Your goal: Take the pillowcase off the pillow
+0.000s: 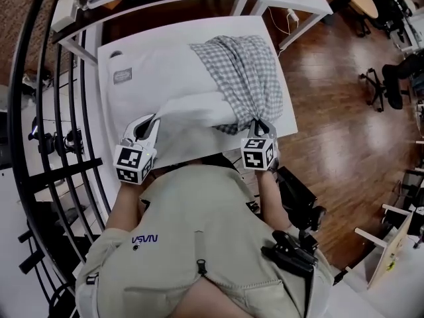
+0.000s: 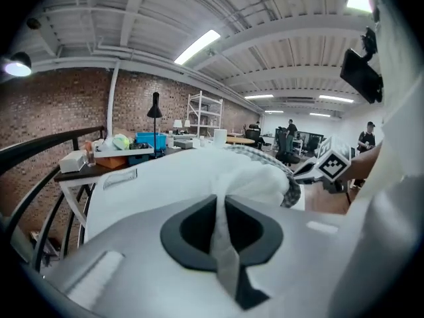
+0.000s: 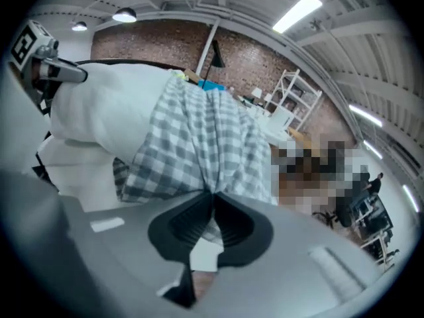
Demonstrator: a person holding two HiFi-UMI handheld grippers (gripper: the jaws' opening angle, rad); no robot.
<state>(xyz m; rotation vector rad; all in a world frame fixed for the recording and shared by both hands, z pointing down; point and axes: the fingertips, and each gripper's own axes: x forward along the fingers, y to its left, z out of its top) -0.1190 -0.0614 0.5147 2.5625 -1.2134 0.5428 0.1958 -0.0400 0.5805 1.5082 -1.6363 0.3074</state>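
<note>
The pillow's [image 1: 152, 71] near corner is pinched by the left tongs [image 1: 154, 119]. The checked pillowcase's [image 1: 245, 71] hem is clamped in the right tongs [image 1: 260, 126] at the worktop's [image 1: 289, 126] near edge. The pillow's grey label [image 1: 122, 77] cannot be read.

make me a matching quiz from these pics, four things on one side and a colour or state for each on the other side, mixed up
Things:
1. pillowcase
2. pillow
3. left gripper
4. right gripper

Colour or state:
a. shut on a plain white corner
b. grey and white checks
c. plain white, partly uncovered
d. shut on checked cloth

Pairs: 1-b, 2-c, 3-a, 4-d
</note>
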